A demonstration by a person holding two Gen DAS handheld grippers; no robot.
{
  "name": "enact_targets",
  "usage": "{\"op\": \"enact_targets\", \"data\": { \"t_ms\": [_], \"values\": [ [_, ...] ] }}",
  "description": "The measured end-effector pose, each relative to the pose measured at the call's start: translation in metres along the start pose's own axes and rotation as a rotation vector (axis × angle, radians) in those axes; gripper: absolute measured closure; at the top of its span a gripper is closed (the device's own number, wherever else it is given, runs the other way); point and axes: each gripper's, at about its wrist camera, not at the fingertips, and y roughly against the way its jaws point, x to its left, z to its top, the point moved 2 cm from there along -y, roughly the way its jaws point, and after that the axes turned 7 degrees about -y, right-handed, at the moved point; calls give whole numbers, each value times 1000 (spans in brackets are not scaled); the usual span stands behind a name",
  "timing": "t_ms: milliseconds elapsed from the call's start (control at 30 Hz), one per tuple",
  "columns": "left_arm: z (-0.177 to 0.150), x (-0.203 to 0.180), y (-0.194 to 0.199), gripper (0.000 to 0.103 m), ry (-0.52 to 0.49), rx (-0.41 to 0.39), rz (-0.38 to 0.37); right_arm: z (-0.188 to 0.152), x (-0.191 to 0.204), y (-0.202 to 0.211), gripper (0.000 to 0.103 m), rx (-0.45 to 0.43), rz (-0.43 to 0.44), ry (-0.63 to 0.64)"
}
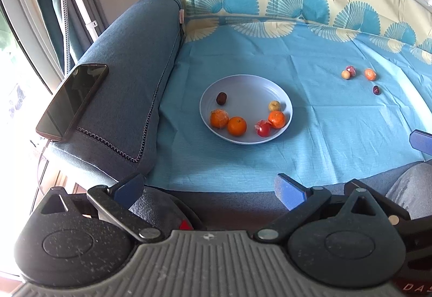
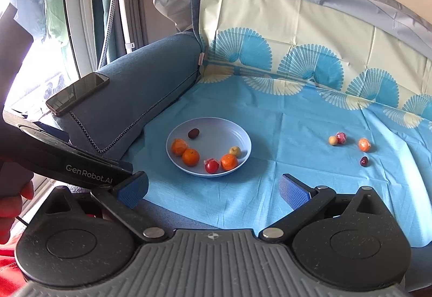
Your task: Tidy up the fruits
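A pale plate (image 1: pixel 286 97) sits on the blue cloth (image 1: pixel 310 151) spread over a sofa seat, holding three oranges (image 1: pixel 237 126), a red fruit (image 1: pixel 263 129), a yellowish one (image 1: pixel 274 106) and a dark one (image 1: pixel 221 98). Four more small fruits (image 2: pixel 364 144) lie well apart to the right (one orange, one dark red). A phone (image 1: pixel 73 101) rests on the left armrest (image 1: pixel 129 86). The left gripper (image 1: pixel 210 189) and right gripper (image 2: pixel 213 189) hover at the near edge, fingers wide, holding nothing.

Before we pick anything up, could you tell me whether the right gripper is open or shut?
Open. In its own view the right gripper has its blue fingers spread wide apart, with nothing between them.
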Motion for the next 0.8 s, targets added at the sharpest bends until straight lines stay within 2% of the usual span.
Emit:
{"op": "enact_targets", "data": {
  "t_ms": [467, 800],
  "values": [
    [5, -4, -15, 0, -20, 41, -4, -1, -5, -15, 1, 21, -3, -21],
    [25, -22, -32, 0, -51, 63, -5, -4, -36, -31, 1, 24, -37, -113]
  ]
}}
